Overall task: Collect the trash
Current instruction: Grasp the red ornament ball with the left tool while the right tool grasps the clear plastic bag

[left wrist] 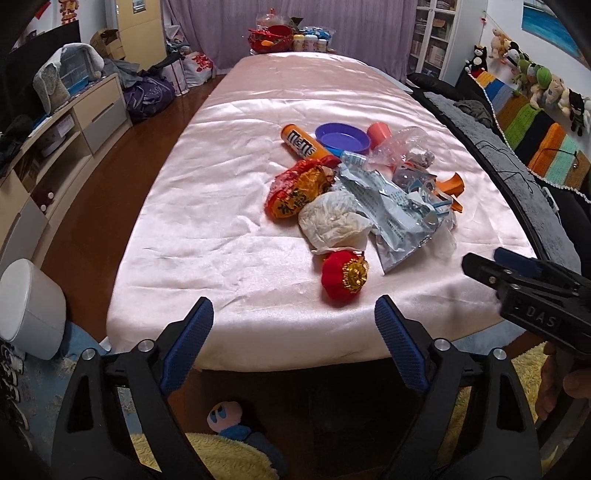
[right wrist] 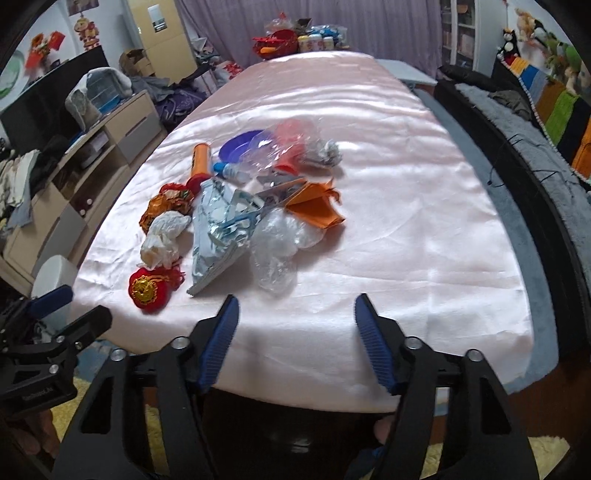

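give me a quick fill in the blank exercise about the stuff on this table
1. The trash pile lies on a table covered with a ____ cloth.
2. The M&M's tube lies right beside a ____ plate.
3. The trash piece nearest the left gripper is a red ball with a ____ centre.
4. Between the fingers of the right gripper there is ____.

Missing words: pink; purple; gold; nothing

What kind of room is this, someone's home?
Probably a lived-in home room: a long table under pink satin cloth, a sofa with a crocheted blanket, stuffed toys and bookshelves.
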Motion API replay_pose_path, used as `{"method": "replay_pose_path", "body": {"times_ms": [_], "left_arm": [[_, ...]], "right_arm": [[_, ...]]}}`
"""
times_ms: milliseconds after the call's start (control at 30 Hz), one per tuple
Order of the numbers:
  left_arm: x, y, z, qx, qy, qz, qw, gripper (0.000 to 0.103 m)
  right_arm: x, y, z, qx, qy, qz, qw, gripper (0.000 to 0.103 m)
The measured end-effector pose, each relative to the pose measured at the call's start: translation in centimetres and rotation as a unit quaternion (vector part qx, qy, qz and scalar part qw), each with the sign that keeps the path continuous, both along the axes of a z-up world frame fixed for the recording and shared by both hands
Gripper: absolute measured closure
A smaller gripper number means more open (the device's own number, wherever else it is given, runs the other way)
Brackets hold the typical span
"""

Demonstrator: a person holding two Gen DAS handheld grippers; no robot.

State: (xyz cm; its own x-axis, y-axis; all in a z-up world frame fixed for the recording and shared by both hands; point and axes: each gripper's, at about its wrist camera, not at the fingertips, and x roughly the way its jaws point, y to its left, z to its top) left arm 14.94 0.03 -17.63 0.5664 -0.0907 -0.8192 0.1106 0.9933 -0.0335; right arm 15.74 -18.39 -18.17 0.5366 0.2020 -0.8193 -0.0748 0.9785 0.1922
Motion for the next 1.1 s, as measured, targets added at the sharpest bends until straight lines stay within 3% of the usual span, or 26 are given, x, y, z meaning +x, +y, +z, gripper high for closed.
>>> {"method": "replay_pose_path", "body": {"times_ms": [100, 467, 500, 533, 600, 633, 833, 1100], "left_arm": [[0.8, -0.8, -0.8, -0.01, 0.01, -0.017, 0.9997, 0.031], [3.7, -2.0, -3.1, -0.026, 0.043, -0.031, 0.9983, 0.05], [3.8, -2.1, -3.1, -0.022, 0.039, -0.031, 0.9985, 0.051], [3.9, -2.2, -3.2, -0.017, 0.037, -0.032, 0.9987, 0.054], [4.1, -2.3, -3.1, -0.024, 0.036, -0.035, 0.9984, 0.065], [4.2, -2.2, -3.1, -0.037, 0.039, -0.038, 0.9978, 0.072], [3.9, -2.0, -2.6, -0.034, 0.034, -0.033, 0.9983, 0.072], [1.7, -2.4, 1.6, -0.03, -0.016, -0.034, 0.9989, 0.072]], "right_arm": [[0.6, 0.8, -0.6, -0.009, -0.003, 0.007, 1.0, 0.057], [2.9, 1.2, -1.5, -0.023, -0.008, 0.022, 0.999, 0.058], [2.9, 1.3, -1.5, -0.029, -0.01, 0.024, 0.999, 0.062], [3.0, 1.3, -1.5, -0.034, -0.013, 0.025, 0.999, 0.072], [3.1, 1.0, -1.5, -0.032, -0.014, 0.024, 0.999, 0.088], [3.0, 0.7, -1.4, -0.025, -0.016, 0.025, 0.999, 0.09], [2.3, -0.1, 0.5, -0.018, -0.045, 0.019, 0.999, 0.093], [0.3, -0.2, 3.6, -0.012, -0.078, 0.021, 0.997, 0.093]]}}
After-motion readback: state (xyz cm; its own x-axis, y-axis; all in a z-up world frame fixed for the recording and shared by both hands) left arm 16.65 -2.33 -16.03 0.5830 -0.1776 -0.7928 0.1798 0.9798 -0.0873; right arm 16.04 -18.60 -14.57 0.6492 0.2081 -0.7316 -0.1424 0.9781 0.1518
